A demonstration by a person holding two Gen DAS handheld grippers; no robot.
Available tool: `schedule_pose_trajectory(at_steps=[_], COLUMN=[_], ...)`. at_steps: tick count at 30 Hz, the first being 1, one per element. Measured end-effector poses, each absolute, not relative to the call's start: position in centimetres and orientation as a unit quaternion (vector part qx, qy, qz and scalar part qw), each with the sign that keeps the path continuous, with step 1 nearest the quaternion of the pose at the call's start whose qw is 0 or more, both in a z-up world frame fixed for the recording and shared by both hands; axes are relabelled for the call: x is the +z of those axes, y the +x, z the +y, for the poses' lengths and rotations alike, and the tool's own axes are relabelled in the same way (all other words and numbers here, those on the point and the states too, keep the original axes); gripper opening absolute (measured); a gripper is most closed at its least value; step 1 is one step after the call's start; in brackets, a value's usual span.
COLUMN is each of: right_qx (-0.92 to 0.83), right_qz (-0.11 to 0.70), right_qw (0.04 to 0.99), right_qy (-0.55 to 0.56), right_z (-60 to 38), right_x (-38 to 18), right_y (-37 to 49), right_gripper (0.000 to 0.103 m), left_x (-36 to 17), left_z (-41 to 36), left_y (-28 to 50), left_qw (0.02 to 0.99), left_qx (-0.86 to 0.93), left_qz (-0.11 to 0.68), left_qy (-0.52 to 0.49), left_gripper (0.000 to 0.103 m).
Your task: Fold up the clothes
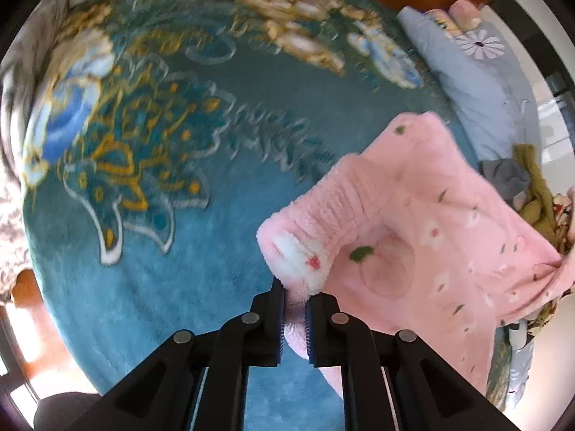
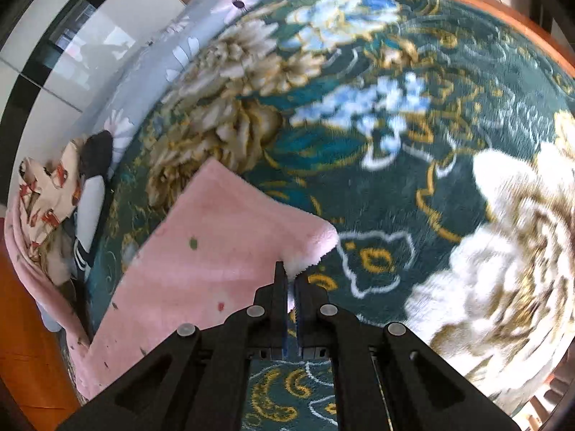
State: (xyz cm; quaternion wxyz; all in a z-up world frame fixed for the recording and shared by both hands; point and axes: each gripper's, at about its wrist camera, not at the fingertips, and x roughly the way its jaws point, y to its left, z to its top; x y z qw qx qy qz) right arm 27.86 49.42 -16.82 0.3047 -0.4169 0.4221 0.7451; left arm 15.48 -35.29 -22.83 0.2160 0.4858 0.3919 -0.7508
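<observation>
Left wrist view: left gripper [image 1: 295, 300] clamped onto the ribbed cuff of a fluffy pink garment [image 1: 424, 230], held up over the teal floral blanket [image 1: 187, 165]. Right wrist view: right gripper [image 2: 291, 287] pinched tight on a corner of that same pink garment [image 2: 215, 251], draped leftward toward a clothes pile [image 2: 54, 194].

A fluffy pink garment [image 1: 424, 222] with small flower and leaf prints hangs stretched above the teal blanket [image 1: 201, 244].

The teal floral blanket [image 1: 187, 251] lies open ahead; a heap of clothes [image 2: 61, 197] crowds one edge.
</observation>
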Motion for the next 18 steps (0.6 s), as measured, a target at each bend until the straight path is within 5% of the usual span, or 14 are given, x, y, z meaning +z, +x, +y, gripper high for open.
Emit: schedule_pose_trajectory(at_steps=[18], right_qx=[0.715], right_qz=[0.379], right_qw=[0.360], right_qy=[-0.465], right_z=[47.6], right_x=[-17.0], right_y=[35.0], right_gripper=[0.002], left_x=[-24.0], left_z=[-37.5], left_y=[18.8], left_qw=[0.211], left_qx=[-0.749], left_qz=[0.385], left_qy=[0.497], left_gripper=[0.008])
